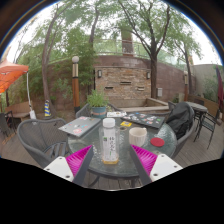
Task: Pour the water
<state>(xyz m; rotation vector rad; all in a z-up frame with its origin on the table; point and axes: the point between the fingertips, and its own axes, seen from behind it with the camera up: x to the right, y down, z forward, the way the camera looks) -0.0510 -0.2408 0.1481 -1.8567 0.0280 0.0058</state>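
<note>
Two pink-padded fingers (80,158) of the gripper (110,158) stand spread apart, and a clear plastic bottle (109,138) with a white cap rises upright between them. A gap shows on each side of the bottle, so the pads do not press it; it rests on its own on the round glass table (140,160). Just to the right of the bottle, beside the right finger, sits a small red cup (157,141), though it is small enough in the view that its exact form is hard to judge. Beyond the bottle lie a yellow item (125,126) and some flat dark things (145,119) on the tabletop, too small to name. A grey laptop (78,126) lies closed on the far left part of the table. Metal mesh chairs (38,138) stand around the table, and a dark bag or jacket (181,118) hangs over the chair at the right. Farther off, a planter with green grass (97,100) stands before a stone fireplace wall (125,78), with trees overhead and an orange umbrella (12,74) at the left.
</note>
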